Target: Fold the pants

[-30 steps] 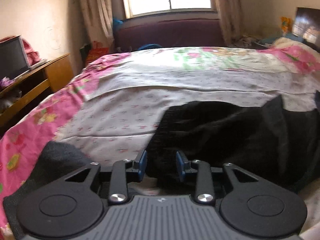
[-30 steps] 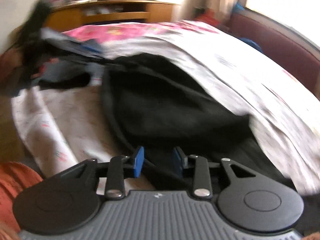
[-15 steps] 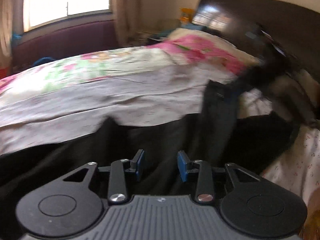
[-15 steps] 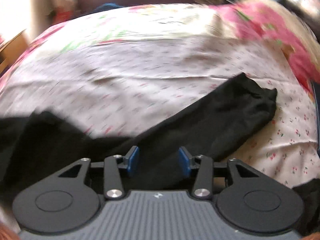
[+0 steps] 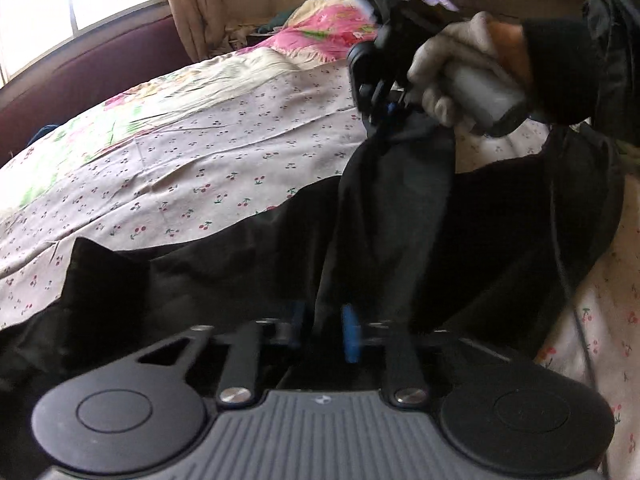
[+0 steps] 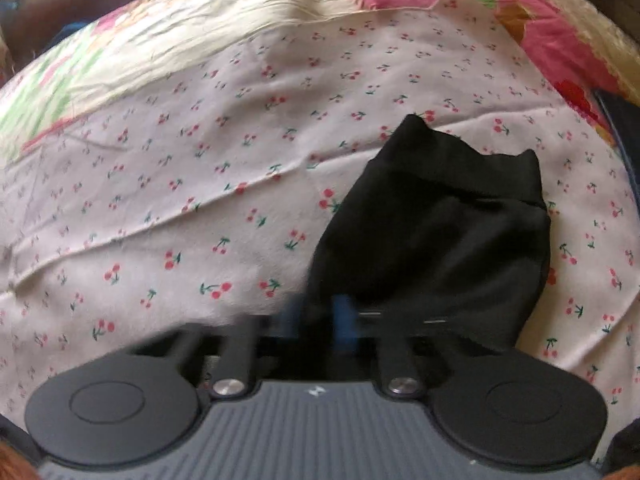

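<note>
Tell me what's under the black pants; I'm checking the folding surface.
The pants lie on a cherry-print sheet covering the bed. What's directly beneath them is hidden.

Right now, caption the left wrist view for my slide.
Both grippers pinch the black pants over the cherry-print sheet: left gripper near, right gripper lifting fabric.

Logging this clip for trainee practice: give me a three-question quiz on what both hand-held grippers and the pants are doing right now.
1. True or false: the left hand-held gripper is shut on the black pants.
2. The right hand-held gripper holds the pants: A) lifted above the bed sheet, B) pressed flat on a desk, C) not at all.
3. Fill in: the sheet is printed with small red ____.

Key: 1 true; 2 A; 3 cherries.
</note>
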{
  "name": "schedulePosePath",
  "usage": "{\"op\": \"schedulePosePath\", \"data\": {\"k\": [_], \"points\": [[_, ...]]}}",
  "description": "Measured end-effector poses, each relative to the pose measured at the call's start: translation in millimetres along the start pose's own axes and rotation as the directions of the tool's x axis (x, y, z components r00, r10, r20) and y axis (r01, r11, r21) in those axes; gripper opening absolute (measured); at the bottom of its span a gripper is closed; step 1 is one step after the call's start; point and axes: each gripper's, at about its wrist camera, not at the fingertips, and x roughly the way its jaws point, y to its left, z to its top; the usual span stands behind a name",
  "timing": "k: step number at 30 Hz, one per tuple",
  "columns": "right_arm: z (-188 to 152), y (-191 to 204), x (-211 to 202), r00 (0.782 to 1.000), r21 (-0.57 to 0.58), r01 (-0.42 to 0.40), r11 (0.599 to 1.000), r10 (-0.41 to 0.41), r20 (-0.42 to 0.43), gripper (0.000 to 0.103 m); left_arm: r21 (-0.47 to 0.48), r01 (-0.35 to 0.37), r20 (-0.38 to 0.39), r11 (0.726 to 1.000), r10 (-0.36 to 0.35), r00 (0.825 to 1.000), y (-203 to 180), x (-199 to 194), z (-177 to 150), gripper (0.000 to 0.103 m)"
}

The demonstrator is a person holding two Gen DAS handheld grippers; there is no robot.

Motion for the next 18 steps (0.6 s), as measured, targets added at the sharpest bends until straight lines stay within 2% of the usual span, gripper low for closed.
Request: {"op": "schedulePosePath", "data": {"k": [3,5,6,9,10,11,12,13,16,17,18], "points": [[1.8,-20.0,-35.4,0.992,0.041,-0.107,0.993,0.104,0.065,0.004,0.006,-0.016,0.024,1.0,0.016,1.0,-0.1,-9.8,6.2,0.024],[1.2,-36.2,-73.8,0.971,0.053,-0.204,0.978,0.195,0.138,0.004,0.017,-0.028,0.062,0.999,0.027,0.998,-3.3,-23.7,11.5,0.023],[-0.2,-47.0,-97.7,0.951,0.065,-0.26,0.963,0.244,0.187,0.004,0.026,-0.03,0.083,0.999,0.027,0.996,-6.2,-28.8,14.8,0.023],[-25.3,-93.0,-172.0,0.868,0.079,-0.408,0.91,0.359,0.344,0.004,0.084,-0.039,0.141,0.996,0.027,0.99,-22.9,-49.2,18.1,0.023],[-39.2,-108.6,-189.9,0.847,0.084,-0.434,0.897,0.375,0.377,0.004,0.098,-0.023,0.147,0.995,0.009,0.989,-30.3,-53.9,16.2,0.023],[-60.7,-127.7,-205.9,0.836,0.091,-0.441,0.893,0.372,0.403,0.004,0.107,-0.003,0.138,0.994,-0.012,0.99,-37.2,-55.3,13.5,0.023],[-79.4,-143.0,-212.8,0.838,0.104,-0.43,0.897,0.354,0.415,0.004,0.119,0.008,0.122,0.993,-0.023,0.992,-43.3,-53.9,11.1,0.023],[-98.9,-157.7,-213.8,0.851,0.124,-0.408,0.905,0.328,0.411,0.004,0.145,0.017,0.091,0.989,-0.031,0.995,-52.8,-47.8,7.1,0.023],[-150.2,-199.4,-178.8,0.926,0.245,-0.31,0.918,0.234,0.295,0.005,0.211,0.029,0.002,0.977,-0.03,1.0,-75.9,-24.0,0.9,0.024],[-164.3,-211.5,-163.9,0.941,0.299,-0.296,0.907,0.223,0.254,0.005,0.23,0.026,-0.016,0.973,-0.023,1.0,-81.9,-19.5,-0.7,0.024],[-174.6,-221.6,-152.0,0.947,0.342,-0.296,0.892,0.226,0.23,0.005,0.249,0.016,-0.03,0.968,-0.009,1.0,-86.6,-15.7,-1.3,0.024]]}}
